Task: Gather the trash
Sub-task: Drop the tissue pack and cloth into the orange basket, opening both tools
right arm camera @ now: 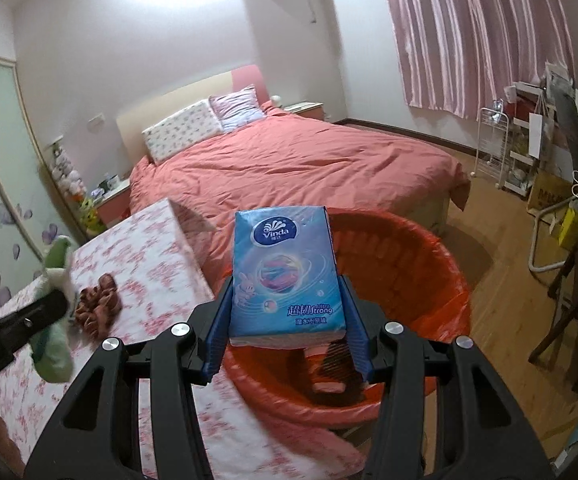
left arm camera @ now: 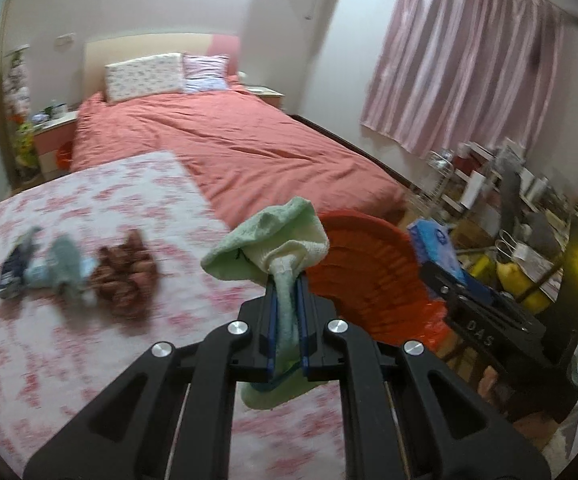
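Observation:
My left gripper [left arm camera: 287,280] is shut on a green and cream cloth [left arm camera: 273,240] and holds it above the table, beside the orange bin [left arm camera: 365,264]. My right gripper [right arm camera: 287,304] is shut on a blue Vinda tissue pack [right arm camera: 285,264] and holds it over the orange-lined bin [right arm camera: 401,264]. The left gripper with the cloth also shows in the right wrist view [right arm camera: 55,276]. A brown crumpled item [left arm camera: 125,272] [right arm camera: 99,300], a grey-blue wad [left arm camera: 63,264] and a dark wrapper [left arm camera: 13,268] lie on the table.
The table has a pink floral cloth [left arm camera: 69,352]. A bed with a red cover [right arm camera: 297,160] stands behind it. Racks and a cluttered desk [right arm camera: 549,152] line the right wall under pink curtains [left arm camera: 461,64]. The wood floor [right arm camera: 501,280] shows right of the bin.

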`<state>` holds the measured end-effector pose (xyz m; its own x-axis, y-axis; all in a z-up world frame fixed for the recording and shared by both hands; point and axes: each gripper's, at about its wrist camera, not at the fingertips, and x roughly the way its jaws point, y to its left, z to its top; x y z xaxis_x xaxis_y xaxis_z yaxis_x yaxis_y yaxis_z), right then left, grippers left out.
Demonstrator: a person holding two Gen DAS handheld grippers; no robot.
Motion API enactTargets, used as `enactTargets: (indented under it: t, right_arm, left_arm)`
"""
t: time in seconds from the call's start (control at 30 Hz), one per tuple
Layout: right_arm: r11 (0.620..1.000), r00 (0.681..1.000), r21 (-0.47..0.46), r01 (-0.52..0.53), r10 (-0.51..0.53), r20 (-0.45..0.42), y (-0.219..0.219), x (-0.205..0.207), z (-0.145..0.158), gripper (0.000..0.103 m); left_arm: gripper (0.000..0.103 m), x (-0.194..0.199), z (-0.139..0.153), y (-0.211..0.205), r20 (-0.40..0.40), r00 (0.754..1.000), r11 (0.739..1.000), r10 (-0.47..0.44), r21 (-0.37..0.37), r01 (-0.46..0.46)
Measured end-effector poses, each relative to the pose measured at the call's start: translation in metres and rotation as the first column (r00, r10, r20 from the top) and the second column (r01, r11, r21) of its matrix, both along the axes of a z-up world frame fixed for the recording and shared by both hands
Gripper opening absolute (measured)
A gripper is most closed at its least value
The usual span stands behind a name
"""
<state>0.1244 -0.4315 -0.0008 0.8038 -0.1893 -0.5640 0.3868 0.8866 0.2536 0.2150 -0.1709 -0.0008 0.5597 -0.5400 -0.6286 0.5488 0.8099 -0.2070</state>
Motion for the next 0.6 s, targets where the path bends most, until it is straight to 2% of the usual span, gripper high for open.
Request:
enactTargets:
  t: [0.3,0.4,0.5,0.6]
  right_arm:
    - [0.995,0.999,0.097,0.026,-0.029,0.024,-0.047,0.010,-0.012,0.051]
    - [0.991,0.999,0.132,0.027,-0.032,0.030,-0.060,0.011,-0.016,0.054]
    - [0.991,0.999,0.129,0.038,-0.041,0.018,-0.066,0.014,-0.021,0.059]
    - [0.992,0.999,0.119,0.045,-0.045,0.000,-0.066,0.013,-0.026,0.064]
  left_arm:
    - [0.012,0.016,-0.021,-0.086,-0.033,0.994,0.994,-0.108,0.028,0.109]
    - [0.036,0.025,-0.031,-0.098,-0.059,0.993,0.994,-0.102,0.037,0.104]
    - [0.039,0.030,-0.041,-0.101,-0.066,0.994,0.994,-0.087,0.065,0.091]
    - [0.045,0.036,-0.050,-0.095,-0.067,0.996,0.993,-0.055,0.097,0.061]
